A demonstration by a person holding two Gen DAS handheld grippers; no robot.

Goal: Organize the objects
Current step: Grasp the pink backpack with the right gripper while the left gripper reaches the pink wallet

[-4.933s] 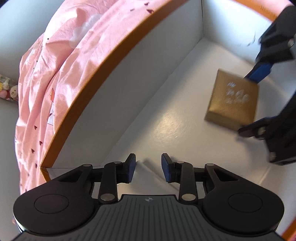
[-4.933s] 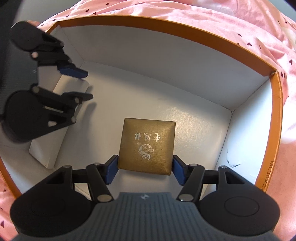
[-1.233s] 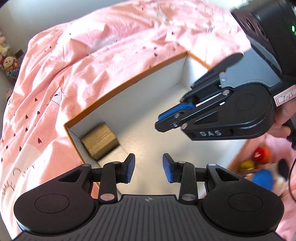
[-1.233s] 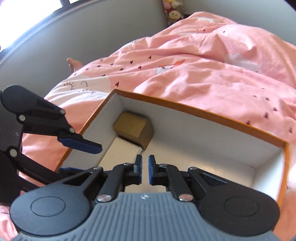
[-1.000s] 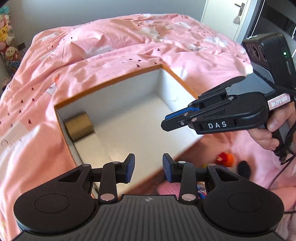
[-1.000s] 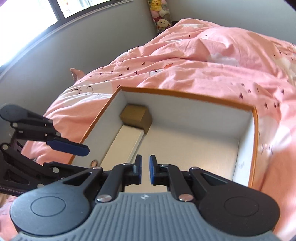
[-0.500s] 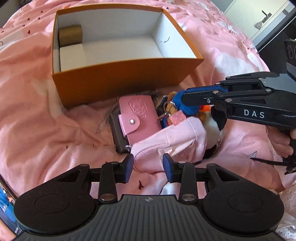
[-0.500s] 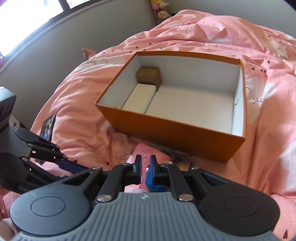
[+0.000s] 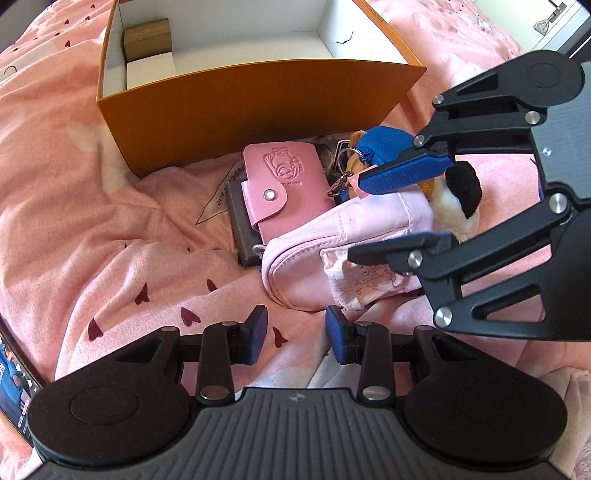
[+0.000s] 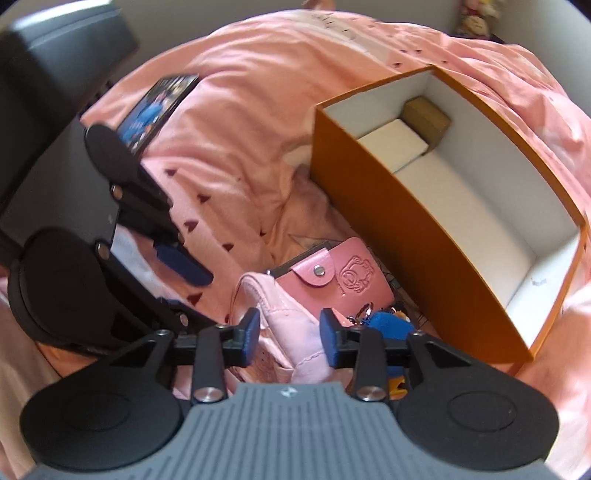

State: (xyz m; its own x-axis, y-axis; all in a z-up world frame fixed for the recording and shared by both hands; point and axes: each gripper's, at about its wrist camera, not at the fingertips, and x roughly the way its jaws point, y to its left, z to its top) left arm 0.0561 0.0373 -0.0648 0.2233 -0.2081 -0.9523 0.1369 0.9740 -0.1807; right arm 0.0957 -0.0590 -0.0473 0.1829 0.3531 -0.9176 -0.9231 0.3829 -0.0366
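**Right gripper opening over the pale pink pouch**

At the far left edge of the left wrist view a dark phone (image 9: pixel 14 376) lies on the pink heart-print duvet (image 9: pixel 74 229). Next along, the left gripper (image 9: pixel 296 334) hangs low over bare duvet, its blue pads apart with nothing between them. Behind it stands the open orange cardboard box (image 9: pixel 251 107) with white inside walls; a small gold box (image 9: pixel 147 35) and a flat white box (image 9: pixel 150 72) sit together at its left end, the rest of the floor bare.

Just in front of the box is the pile to sort: a pink snap-flap leather card holder (image 9: pixel 280 184) lying on a grey wallet (image 9: pixel 242 229), a blue-and-tan plush keychain (image 9: pixel 384 147), and the soft pale pink zipped fabric pouch (image 9: pixel 343 254), which overlaps the card holder's lower right corner. At the right, the right gripper (image 9: pixel 400 210) points steeply down over the pouch, its jaws opening, the pouch between them but not yet pinched.

To do this well, I would straddle the pouch across its narrow width near the middle, sink until both pads flank the fabric, and keep clear of the keyring and card holder. The pouch's long axis runs from lower left to upper right in the left wrist view, rounded zipper end toward the left gripper.
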